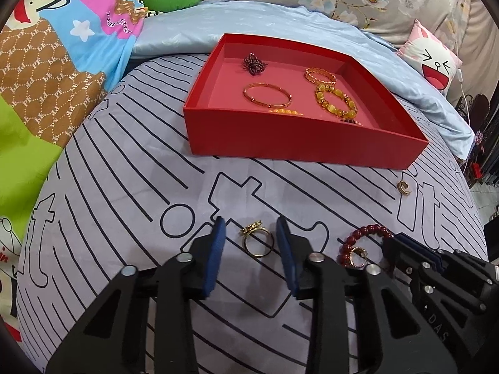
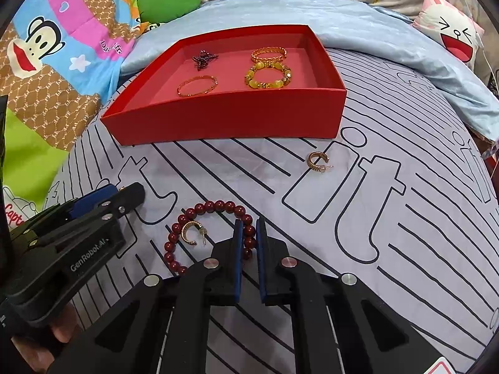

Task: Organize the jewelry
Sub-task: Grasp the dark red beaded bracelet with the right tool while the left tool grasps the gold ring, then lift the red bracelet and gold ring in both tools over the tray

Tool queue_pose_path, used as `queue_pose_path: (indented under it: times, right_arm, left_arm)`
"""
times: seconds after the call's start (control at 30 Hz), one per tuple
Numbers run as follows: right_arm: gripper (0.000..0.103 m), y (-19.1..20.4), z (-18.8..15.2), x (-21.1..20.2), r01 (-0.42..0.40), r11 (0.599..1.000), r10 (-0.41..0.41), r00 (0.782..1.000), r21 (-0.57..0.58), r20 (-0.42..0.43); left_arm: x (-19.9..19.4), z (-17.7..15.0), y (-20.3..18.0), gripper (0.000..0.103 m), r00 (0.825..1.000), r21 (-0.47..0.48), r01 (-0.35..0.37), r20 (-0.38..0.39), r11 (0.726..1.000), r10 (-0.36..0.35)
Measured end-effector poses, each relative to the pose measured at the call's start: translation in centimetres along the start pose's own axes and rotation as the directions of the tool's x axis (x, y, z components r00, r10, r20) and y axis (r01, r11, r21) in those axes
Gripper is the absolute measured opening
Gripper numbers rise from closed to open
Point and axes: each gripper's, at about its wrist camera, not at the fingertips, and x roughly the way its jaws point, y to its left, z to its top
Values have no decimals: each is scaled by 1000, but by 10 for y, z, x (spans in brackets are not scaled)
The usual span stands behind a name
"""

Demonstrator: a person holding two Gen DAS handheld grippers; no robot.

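I noted the red cardboard tray (image 1: 299, 146) hid part of an amber bead string (image 1: 285, 112) behind its near wall. Only my right view showed the left gripper (image 2: 124, 191) side-on. The tray held bangles and beaded bracelets. My left gripper (image 1: 249, 237) stood released around a gold ring (image 1: 257, 243) before the tray; my right gripper (image 2: 249, 233) was clenched on a dark red bead bracelet (image 2: 215, 207).

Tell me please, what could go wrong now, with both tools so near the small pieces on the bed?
1. The right tool is closing on the red bead bracelet; the gold earring inside its loop may be dragged along.
2. The left tool is open around the gold ring; on the soft sheet the ring may slip out.
3. Another earring lies outside the red box and may be overlooked.
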Motion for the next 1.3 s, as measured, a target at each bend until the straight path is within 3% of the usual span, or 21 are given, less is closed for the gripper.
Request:
queue_pose_path:
  times: [0.1, 0.7, 1.3]
  right_arm:
    - [8, 0, -1, -1, -2, 1000, 2, 1000, 2, 0]
    - [7, -6, 2, -8, -48, 997, 48, 999, 60, -3]
    - [7, 28, 27, -61, -112, 993, 115, 988, -36, 100]
  left_arm:
    - [-3, -3, 7, 20, 1000, -10, 15, -4, 1000, -15]
    - [-15, -10, 8, 19, 999, 5, 34, -8, 999, -34]
    - [-47, 7, 1, 19, 997, 29, 67, 26, 997, -68]
